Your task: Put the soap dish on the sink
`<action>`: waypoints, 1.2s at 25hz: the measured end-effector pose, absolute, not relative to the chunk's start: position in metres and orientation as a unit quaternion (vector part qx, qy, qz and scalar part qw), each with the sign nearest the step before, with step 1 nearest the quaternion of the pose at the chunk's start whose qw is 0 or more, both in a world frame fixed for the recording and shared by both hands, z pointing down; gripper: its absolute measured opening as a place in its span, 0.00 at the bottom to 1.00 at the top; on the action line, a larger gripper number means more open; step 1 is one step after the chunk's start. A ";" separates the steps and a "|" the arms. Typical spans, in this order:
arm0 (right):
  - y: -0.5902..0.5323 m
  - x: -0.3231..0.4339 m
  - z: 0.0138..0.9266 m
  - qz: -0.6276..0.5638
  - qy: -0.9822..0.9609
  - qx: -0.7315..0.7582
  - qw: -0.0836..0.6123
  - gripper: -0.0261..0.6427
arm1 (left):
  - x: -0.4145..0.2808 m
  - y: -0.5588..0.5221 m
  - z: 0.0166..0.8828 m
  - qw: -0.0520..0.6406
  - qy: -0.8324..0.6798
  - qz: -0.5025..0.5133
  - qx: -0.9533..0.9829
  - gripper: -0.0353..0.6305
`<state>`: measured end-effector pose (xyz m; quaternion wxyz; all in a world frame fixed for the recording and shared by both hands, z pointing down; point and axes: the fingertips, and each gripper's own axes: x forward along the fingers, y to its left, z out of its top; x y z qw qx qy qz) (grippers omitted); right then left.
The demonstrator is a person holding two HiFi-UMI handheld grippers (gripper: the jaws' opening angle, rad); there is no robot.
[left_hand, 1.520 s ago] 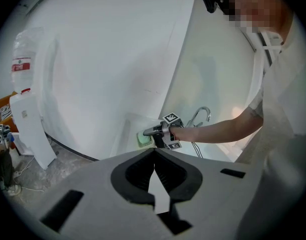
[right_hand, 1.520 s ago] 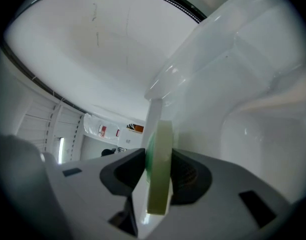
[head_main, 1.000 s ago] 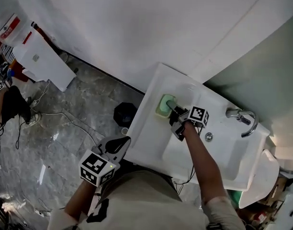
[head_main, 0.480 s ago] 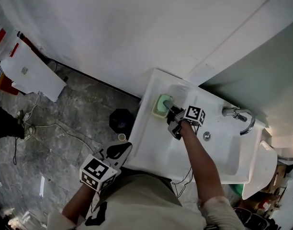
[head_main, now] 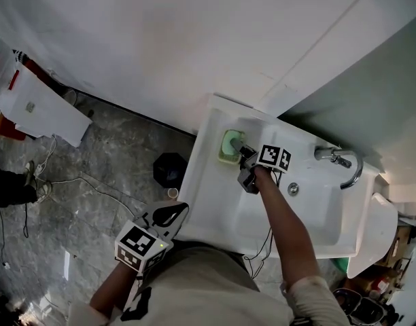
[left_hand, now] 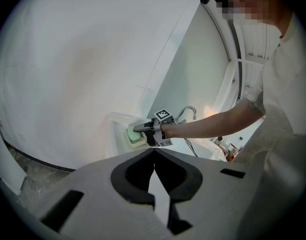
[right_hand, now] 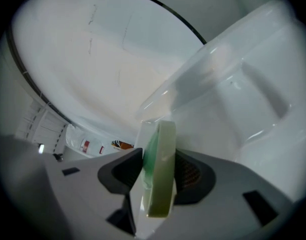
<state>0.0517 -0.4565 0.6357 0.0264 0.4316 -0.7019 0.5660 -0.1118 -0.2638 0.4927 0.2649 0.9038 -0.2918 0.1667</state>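
Note:
The pale green soap dish (head_main: 228, 147) lies on the back left ledge of the white sink (head_main: 208, 202), near the wall. My right gripper (head_main: 236, 151) reaches to it from the basin side. In the right gripper view the soap dish (right_hand: 160, 169) stands edge-on between the jaws, with a gap at the left jaw. Those jaws have just been opening around the dish, so the right gripper (right_hand: 158, 156) is open. My left gripper (head_main: 168, 212) hangs low by the sink's front left corner. It is shut, its jaws touching and empty (left_hand: 154, 151). The left gripper view shows the dish (left_hand: 134, 135) too.
A chrome faucet (head_main: 340, 161) stands at the sink's right end, a drain (head_main: 292, 189) in the basin. On the marble floor lie a black round object (head_main: 169, 168), cables (head_main: 79, 182) and a white board (head_main: 38, 107). A white wall runs behind the sink.
The right gripper and the dish have shifted slightly on the sink's back left ledge. The left gripper has stayed low beside the sink's front.

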 end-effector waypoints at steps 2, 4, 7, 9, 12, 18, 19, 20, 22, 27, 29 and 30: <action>-0.456 0.052 0.636 0.553 -0.708 0.437 0.048 0.32 | -0.108 -0.262 0.494 0.266 -0.289 0.167 0.905 0.08; -0.456 0.055 0.638 0.538 -0.710 0.448 0.074 0.35 | -0.106 -0.262 0.496 0.267 -0.291 0.167 0.903 0.08; -0.453 0.068 0.645 0.500 -0.709 0.480 0.131 0.41 | -0.104 -0.261 0.499 0.269 -0.296 0.169 0.901 0.08; -0.452 0.075 0.646 0.467 -0.715 0.491 0.170 0.43 | -0.103 -0.261 0.500 0.268 -0.296 0.170 0.901 0.08; -0.452 0.073 0.643 0.437 -0.730 0.487 0.198 0.39 | -0.100 -0.259 0.500 0.268 -0.295 0.169 0.902 0.08; -0.452 0.075 0.644 0.435 -0.729 0.488 0.201 0.42 | -0.098 -0.256 0.499 0.269 -0.299 0.166 0.900 0.08; -0.452 0.075 0.645 0.434 -0.730 0.488 0.202 0.43 | -0.099 -0.255 0.500 0.270 -0.300 0.166 0.900 0.08; -0.453 0.074 0.645 0.433 -0.731 0.487 0.202 0.43 | -0.100 -0.254 0.500 0.271 -0.301 0.166 0.899 0.08; -0.454 0.074 0.644 0.431 -0.734 0.485 0.202 0.43 | -0.101 -0.252 0.501 0.272 -0.303 0.167 0.898 0.08; -0.456 0.072 0.644 0.430 -0.740 0.478 0.195 0.42 | -0.100 -0.252 0.501 0.273 -0.304 0.167 0.897 0.08; -0.456 0.072 0.644 0.430 -0.742 0.475 0.195 0.42 | -0.100 -0.252 0.502 0.273 -0.304 0.167 0.897 0.08; -0.456 0.072 0.644 0.430 -0.743 0.474 0.196 0.42 | -0.100 -0.253 0.502 0.273 -0.304 0.167 0.897 0.08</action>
